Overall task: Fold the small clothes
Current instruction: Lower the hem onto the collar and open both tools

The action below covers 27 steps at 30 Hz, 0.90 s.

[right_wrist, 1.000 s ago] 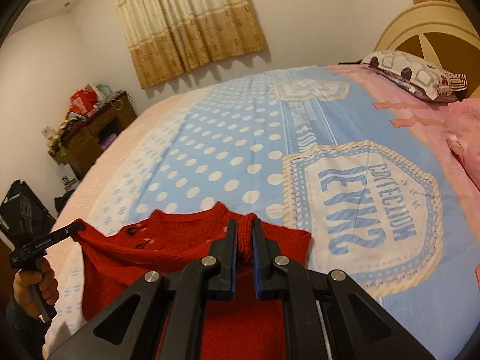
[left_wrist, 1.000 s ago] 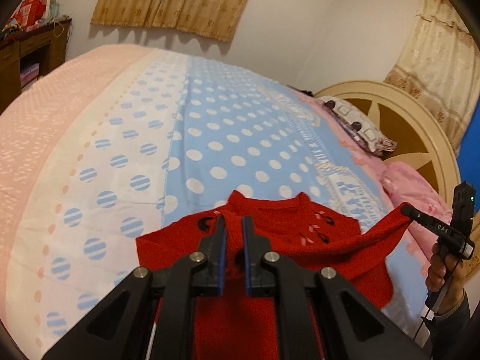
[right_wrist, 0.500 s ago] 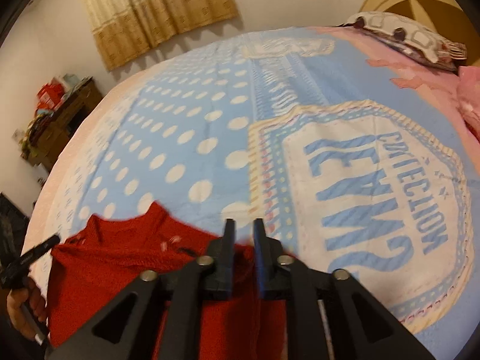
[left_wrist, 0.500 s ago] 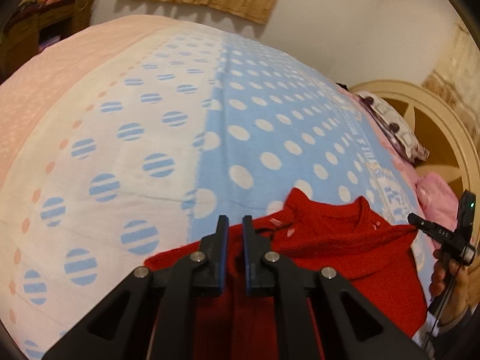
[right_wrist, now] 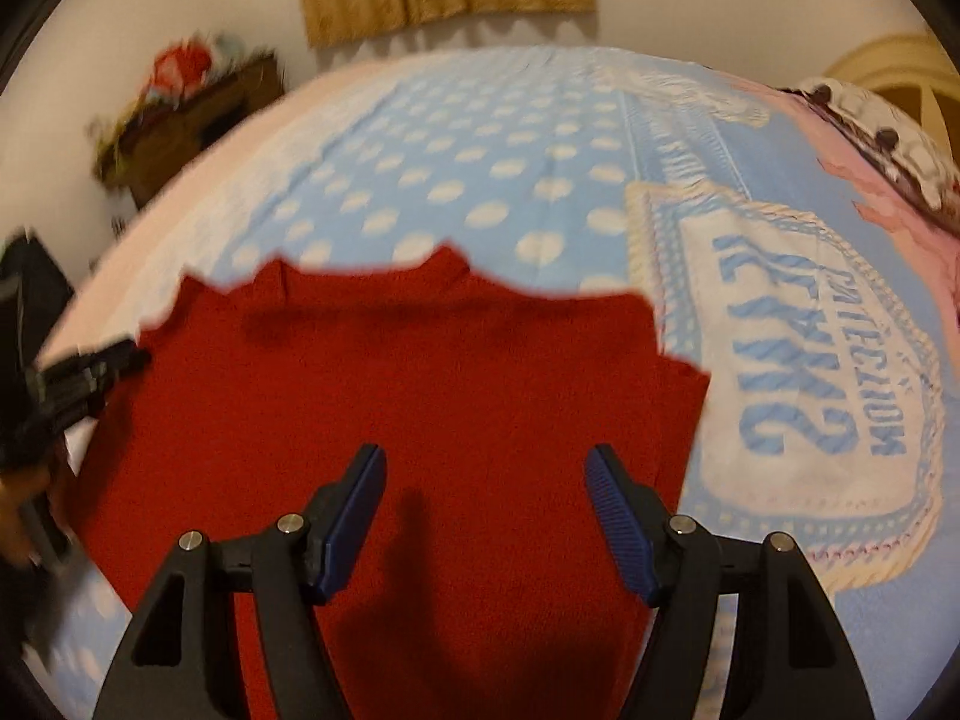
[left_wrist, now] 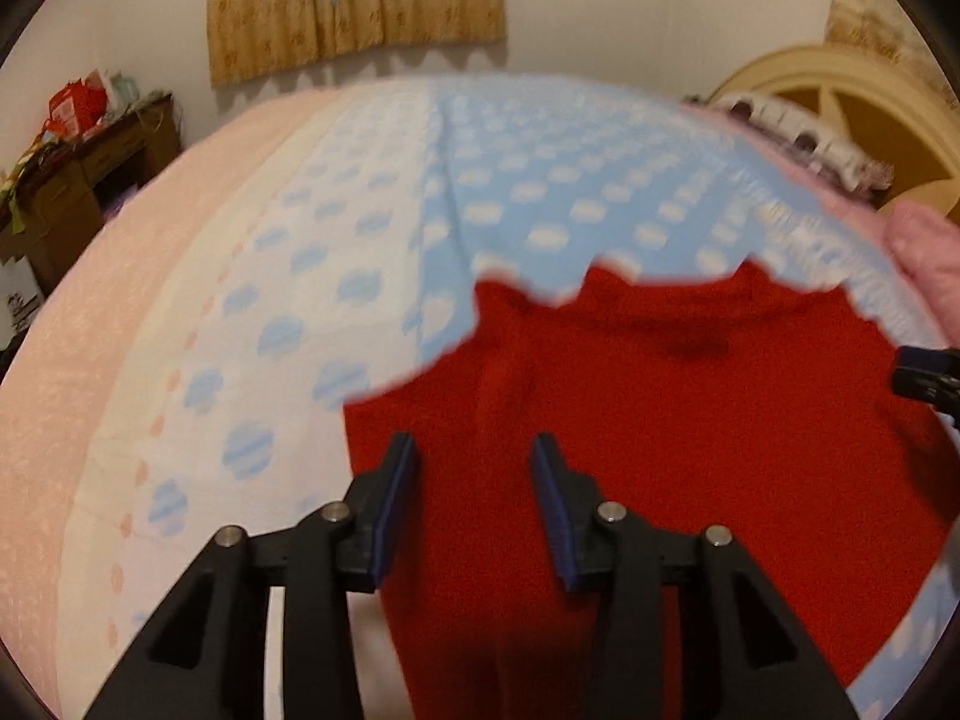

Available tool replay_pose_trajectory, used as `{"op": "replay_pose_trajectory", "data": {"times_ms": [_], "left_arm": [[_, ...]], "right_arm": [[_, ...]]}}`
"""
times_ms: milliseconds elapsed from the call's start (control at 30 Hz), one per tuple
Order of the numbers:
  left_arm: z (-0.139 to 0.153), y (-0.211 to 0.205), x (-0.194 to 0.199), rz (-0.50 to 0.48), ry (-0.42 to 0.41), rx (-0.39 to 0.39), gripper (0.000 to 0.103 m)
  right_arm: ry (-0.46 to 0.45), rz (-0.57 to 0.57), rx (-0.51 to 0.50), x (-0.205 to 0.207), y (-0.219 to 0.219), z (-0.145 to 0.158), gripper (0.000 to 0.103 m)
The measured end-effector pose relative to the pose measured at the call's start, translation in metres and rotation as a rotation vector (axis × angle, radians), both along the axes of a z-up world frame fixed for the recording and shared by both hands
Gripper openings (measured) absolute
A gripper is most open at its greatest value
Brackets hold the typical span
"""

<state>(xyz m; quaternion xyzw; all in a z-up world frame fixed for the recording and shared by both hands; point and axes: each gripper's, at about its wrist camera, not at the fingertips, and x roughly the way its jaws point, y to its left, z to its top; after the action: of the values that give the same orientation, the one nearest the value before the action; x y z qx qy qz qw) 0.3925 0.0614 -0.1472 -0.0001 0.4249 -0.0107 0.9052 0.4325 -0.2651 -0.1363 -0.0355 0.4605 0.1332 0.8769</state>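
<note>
From the left wrist view, one red sweater (left_wrist: 630, 420) lies spread on the bed (left_wrist: 360, 228), its collar pointing away. One left gripper (left_wrist: 473, 468) hangs just above the sweater's left part, its two blue-padded fingers apart with nothing between them. The other gripper's dark tip (left_wrist: 924, 369) pokes in at the right edge, mostly cut off. Everything is blurred, so the knit's details cannot be made out. Behind the bed stand a cream headboard (left_wrist: 840, 96), one patterned pillow (left_wrist: 804, 138), a tan curtain (left_wrist: 354, 0) and a cluttered dark wooden desk (left_wrist: 84, 174).

From the right wrist view, the same sweater (right_wrist: 390, 396) covers the blue dotted bedspread beside a large printed emblem (right_wrist: 804, 372). The right gripper (right_wrist: 486, 480) hovers over it with fingers wide apart, holding nothing. The left gripper (right_wrist: 90, 372) shows blurred at the sweater's left edge.
</note>
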Motion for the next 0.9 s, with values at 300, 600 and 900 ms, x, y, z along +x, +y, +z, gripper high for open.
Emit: {"op": "replay_pose_trajectory", "data": {"times_ms": [300, 600, 900], "left_arm": [[0.013, 0.015, -0.072, 0.012, -0.067, -0.102, 0.047], [-0.004, 0.012, -0.106, 0.014, -0.029, -0.112, 0.056], [-0.013, 0.022, -0.126, 0.038, 0.002, -0.173, 0.072]], "right_arm": [[-0.074, -0.023, -0.018, -0.064, -0.023, 0.012, 0.069], [-0.017, -0.002, -0.047, -0.108, -0.013, -0.018, 0.070], [-0.024, 0.005, -0.130, -0.118, 0.014, -0.017, 0.071]]}}
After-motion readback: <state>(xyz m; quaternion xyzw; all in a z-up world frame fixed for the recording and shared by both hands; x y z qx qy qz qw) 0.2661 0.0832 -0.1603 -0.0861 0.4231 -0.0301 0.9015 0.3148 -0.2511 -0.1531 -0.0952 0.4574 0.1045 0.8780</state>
